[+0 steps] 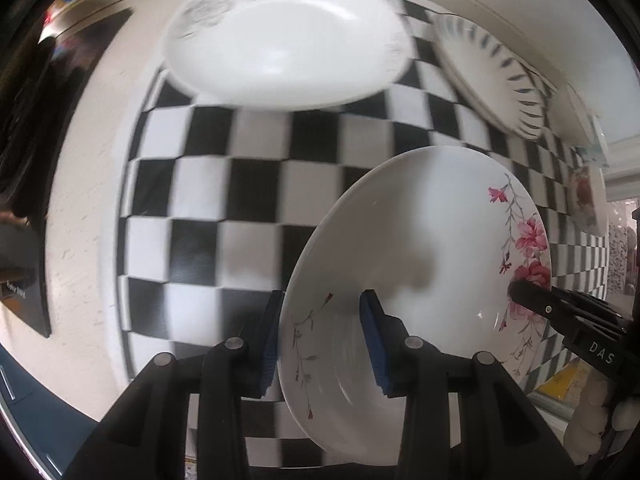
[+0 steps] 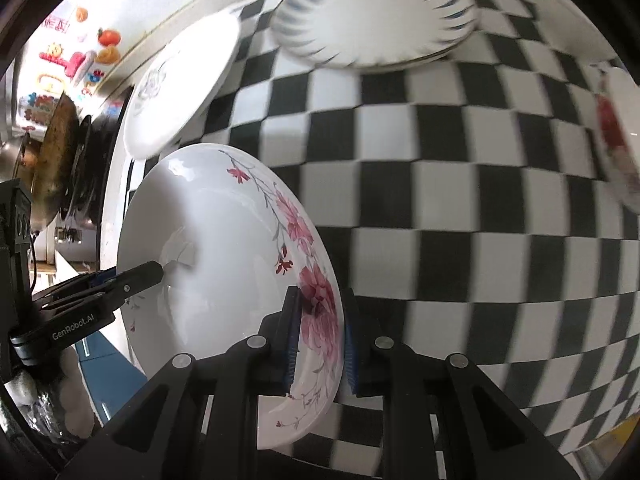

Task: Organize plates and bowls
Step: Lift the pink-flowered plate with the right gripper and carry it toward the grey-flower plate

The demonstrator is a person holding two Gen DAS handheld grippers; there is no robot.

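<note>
A white plate with pink flowers (image 1: 420, 264) along its rim is held off the checkered cloth, gripped at two opposite rim edges. A plain white plate with a faint grey print (image 1: 288, 36) lies flat on the cloth at the far side. Beside it sits a white plate with dark blue rim strokes (image 2: 376, 20). Another flowered dish (image 2: 618, 148) shows blurred at the edge.

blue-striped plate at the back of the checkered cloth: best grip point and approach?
Grip the blue-striped plate at its rim, from above, one finger inside and one outside, as both grippers hold the floral plate now. It lies flat on the cloth; only the raised, flared edge offers purchase. Probably the near, unobstructed side.
</note>
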